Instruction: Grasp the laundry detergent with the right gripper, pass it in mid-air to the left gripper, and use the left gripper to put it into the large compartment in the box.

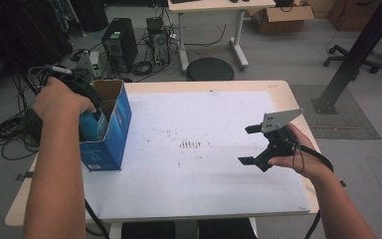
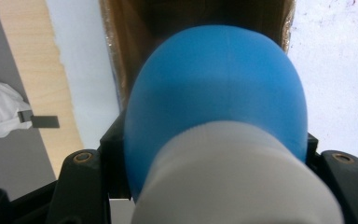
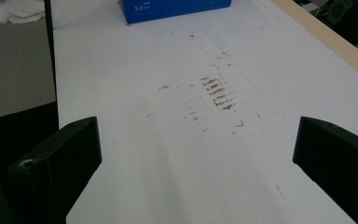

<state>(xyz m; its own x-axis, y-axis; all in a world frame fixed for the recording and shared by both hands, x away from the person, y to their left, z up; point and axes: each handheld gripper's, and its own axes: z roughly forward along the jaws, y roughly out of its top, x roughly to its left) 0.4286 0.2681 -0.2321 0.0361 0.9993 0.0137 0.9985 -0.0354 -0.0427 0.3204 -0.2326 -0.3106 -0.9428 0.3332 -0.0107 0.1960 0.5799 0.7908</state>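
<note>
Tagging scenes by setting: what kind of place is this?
Probably a lab or workshop. Desktop computer towers sit on the floor among loose cables, cardboard boxes are stacked behind a second desk, and the work table carries a stained white board.

A lab or tech workroom: two computer towers (image 1: 120, 43) stand on a bare grey floor amid tangled cables (image 1: 10, 130), with a cardboard box (image 1: 280, 19) under a desk (image 1: 214, 6), an office-chair base (image 1: 350, 59), a round stool (image 1: 210, 69) and a black metal strut (image 1: 355, 57) bolted beside the worktable (image 1: 283, 94)
</note>
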